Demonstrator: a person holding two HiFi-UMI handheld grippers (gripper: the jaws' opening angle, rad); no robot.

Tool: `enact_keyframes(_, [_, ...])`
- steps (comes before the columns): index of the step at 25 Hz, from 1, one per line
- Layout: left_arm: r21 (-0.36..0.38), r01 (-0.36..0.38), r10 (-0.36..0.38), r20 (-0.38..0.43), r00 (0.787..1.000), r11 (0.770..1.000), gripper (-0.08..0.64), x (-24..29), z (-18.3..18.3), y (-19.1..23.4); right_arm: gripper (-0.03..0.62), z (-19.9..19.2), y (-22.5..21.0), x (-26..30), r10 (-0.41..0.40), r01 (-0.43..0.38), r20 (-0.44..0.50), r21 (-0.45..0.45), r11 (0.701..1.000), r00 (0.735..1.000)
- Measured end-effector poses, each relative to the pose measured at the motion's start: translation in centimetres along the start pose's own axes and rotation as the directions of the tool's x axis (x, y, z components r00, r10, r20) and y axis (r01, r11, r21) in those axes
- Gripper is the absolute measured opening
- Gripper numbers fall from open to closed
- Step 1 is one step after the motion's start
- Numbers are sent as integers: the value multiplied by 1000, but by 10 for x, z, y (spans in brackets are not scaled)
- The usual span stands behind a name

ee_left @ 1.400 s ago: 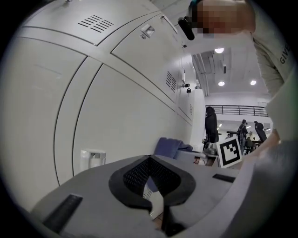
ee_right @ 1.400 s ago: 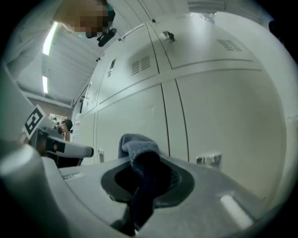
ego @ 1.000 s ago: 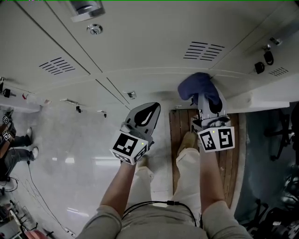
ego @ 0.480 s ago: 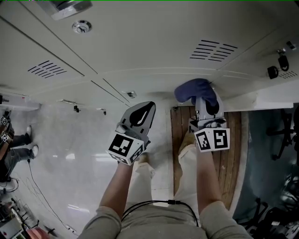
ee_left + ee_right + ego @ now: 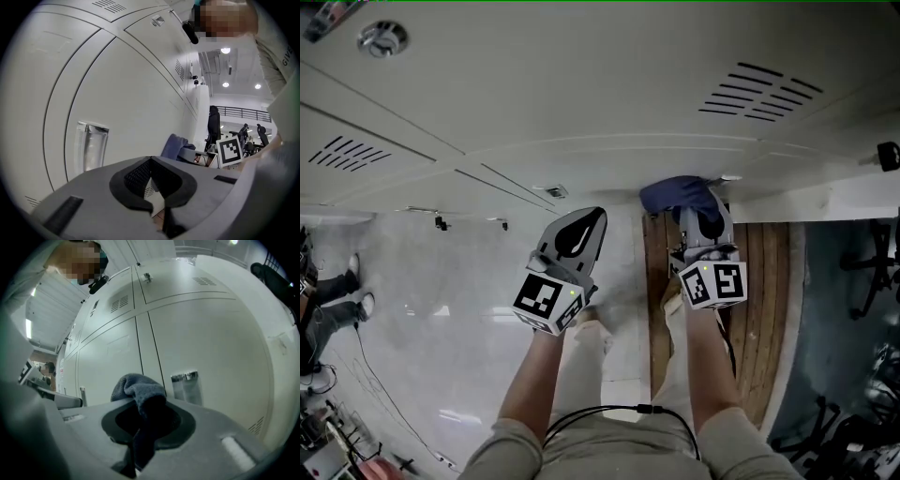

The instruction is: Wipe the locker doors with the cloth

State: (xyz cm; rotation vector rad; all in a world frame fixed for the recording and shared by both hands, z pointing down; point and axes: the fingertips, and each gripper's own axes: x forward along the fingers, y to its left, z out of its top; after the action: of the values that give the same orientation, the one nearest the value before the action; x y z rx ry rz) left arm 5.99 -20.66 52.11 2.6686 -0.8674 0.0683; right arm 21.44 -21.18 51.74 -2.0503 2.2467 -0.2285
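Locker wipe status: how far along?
Done: the dark blue cloth is clamped in the right tool. In hand: the cloth sits low by the pale metal locker doors; contact is unclear. The left tool is shut and empty. Left: no wiped patches show, so count every door as pending.

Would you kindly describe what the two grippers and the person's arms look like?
Both the left gripper and right gripper are grey shells with black-lined jaws, each carrying a white cube with black square markers. Short beige sleeves; a black cable between them.
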Motion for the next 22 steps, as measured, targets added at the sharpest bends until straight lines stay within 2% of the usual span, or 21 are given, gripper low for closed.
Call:
enact_keyframes(13, [-2, -23, 23, -19, 1000, 1000, -2, 2, -52, 27, 51, -119, -22, 7, -40, 47, -115, 58, 997, 993])
enact_keyframes(22, [-10, -51, 50, -26, 998, 999, -2, -5, -79, 41, 51, -176, -30, 10, -59, 71, -175, 64, 995, 983])
